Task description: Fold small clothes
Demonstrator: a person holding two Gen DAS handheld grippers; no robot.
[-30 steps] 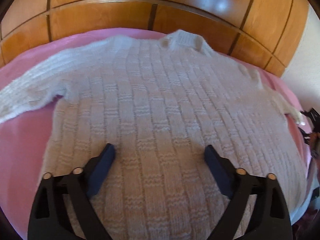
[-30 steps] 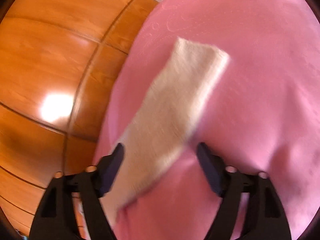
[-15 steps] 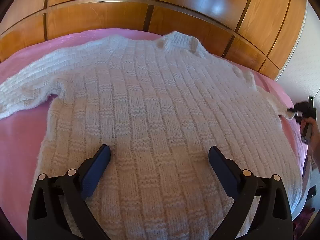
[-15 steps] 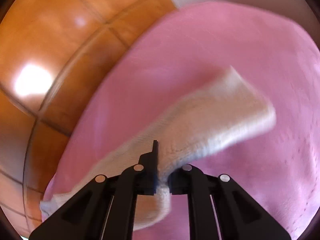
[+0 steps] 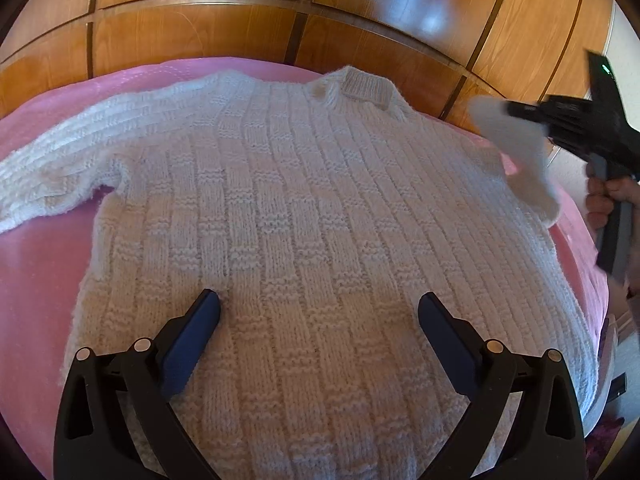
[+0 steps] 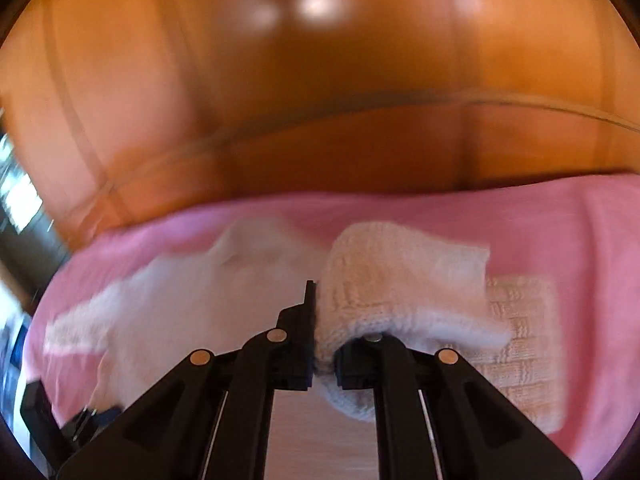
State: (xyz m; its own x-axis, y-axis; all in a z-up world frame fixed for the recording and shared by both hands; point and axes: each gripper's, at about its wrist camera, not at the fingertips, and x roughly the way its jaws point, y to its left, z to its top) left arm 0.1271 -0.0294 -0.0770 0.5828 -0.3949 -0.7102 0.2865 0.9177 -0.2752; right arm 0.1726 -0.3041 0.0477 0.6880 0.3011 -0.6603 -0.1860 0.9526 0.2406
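A small white knitted sweater (image 5: pixel 304 208) lies flat on a pink bed cover (image 5: pixel 36 264), collar toward the wooden headboard, its left sleeve (image 5: pixel 60 172) spread out to the side. My left gripper (image 5: pixel 318 316) is open, hovering low over the sweater's lower body. My right gripper (image 6: pixel 322 344) is shut on the right sleeve (image 6: pixel 396 288) and holds it lifted; in the left wrist view the right gripper (image 5: pixel 520 112) holds the sleeve (image 5: pixel 516 152) raised above the sweater's right shoulder. The right wrist view is blurred by motion.
A glossy wooden headboard (image 5: pixel 240 20) runs along the far side of the bed. The bed's right edge (image 5: pixel 600 300) drops off near the person's hand (image 5: pixel 608 200). A white wall (image 5: pixel 624 64) shows at far right.
My right gripper closed on the right sleeve, lifted it off the bed and swung it up and inward over the sweater. My left gripper stayed open over the lower body.
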